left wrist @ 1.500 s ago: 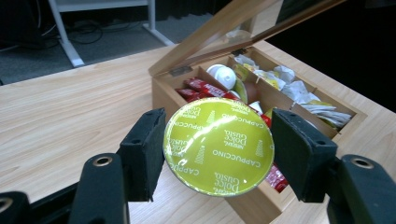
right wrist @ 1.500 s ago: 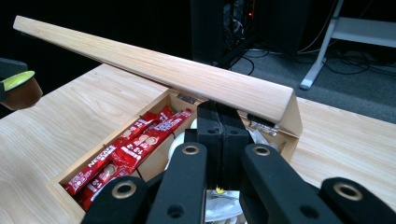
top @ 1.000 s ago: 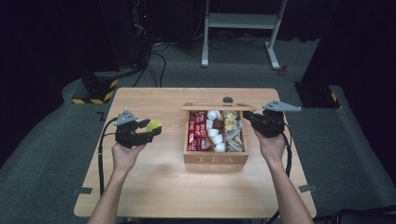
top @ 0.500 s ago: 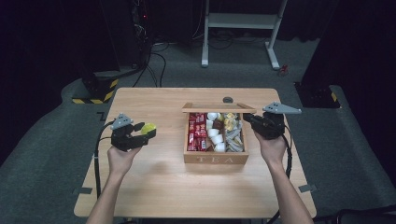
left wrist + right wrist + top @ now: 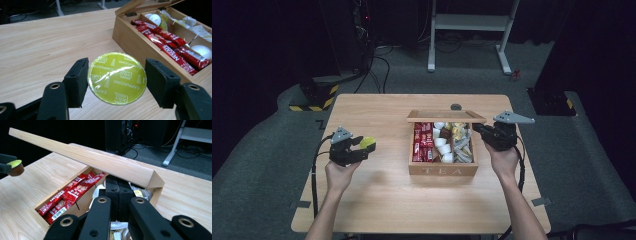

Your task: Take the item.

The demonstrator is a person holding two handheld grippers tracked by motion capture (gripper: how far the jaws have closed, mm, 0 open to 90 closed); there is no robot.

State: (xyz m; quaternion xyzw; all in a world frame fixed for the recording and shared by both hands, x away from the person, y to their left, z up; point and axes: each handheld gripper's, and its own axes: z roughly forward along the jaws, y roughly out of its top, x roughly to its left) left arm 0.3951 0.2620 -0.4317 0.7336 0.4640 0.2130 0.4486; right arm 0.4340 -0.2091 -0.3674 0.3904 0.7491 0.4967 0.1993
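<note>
— High view: what's in the wooden box [image 5: 442, 170]?
— Red sachets [image 5: 422, 142], white pods [image 5: 441, 143], paper packets [image 5: 460, 145]; lid [image 5: 446, 116] up.
— And the tongs?
— Left gripper [image 5: 362, 146], left of the box, grasps a yellow-green capsule [image 5: 116, 78]. Right gripper [image 5: 478, 128], jaws clenched together, sits at the box's right edge.

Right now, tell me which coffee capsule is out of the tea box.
The green-lidded Dolce Gusto cappuccino capsule, between the left gripper's jaws over the table; the white-lidded capsules lie in the tea box.

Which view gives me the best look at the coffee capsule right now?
The left gripper view: the coffee capsule sits large between the left gripper's jaws, its lime foil printing readable. The high view shows it as a small yellow-green spot; the right gripper view catches it side-on at the left edge.
</note>
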